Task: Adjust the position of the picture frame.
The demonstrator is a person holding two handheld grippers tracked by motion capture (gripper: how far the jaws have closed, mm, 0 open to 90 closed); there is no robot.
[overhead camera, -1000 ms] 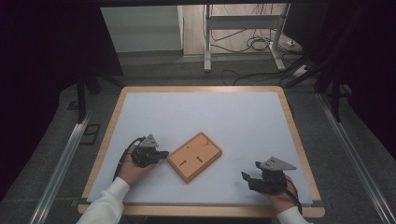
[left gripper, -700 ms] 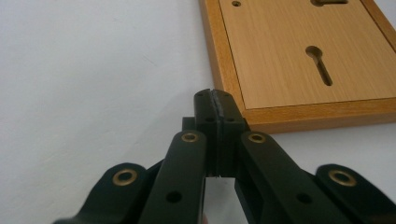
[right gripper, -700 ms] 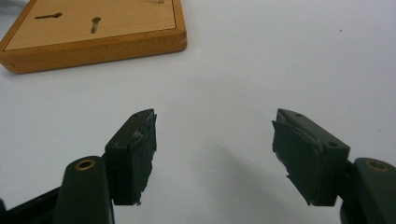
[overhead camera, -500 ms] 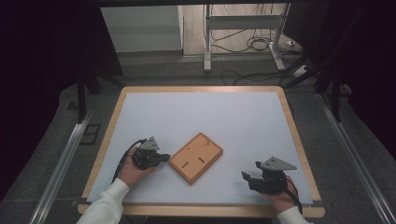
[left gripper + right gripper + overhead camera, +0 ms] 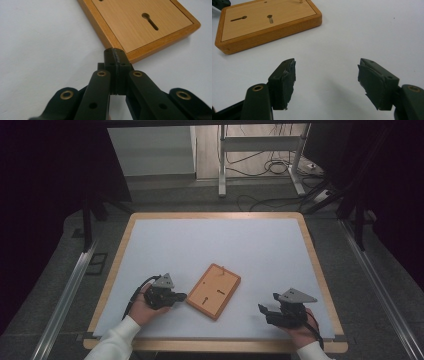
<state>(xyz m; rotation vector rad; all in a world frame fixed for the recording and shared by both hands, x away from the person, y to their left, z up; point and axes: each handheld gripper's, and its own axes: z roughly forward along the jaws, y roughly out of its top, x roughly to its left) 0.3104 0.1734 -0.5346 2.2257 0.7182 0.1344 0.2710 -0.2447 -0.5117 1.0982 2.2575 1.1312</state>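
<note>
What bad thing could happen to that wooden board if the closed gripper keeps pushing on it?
The shut left gripper sits at the edge of the wooden board, so a push might spin or slide it across the white table. The thin peg standing on the board might catch a gripper and bend. The open right gripper rests apart from the board and cannot steady it.

Smooth wooden board [image 5: 214, 290], matt white table [image 5: 250, 245]
</note>
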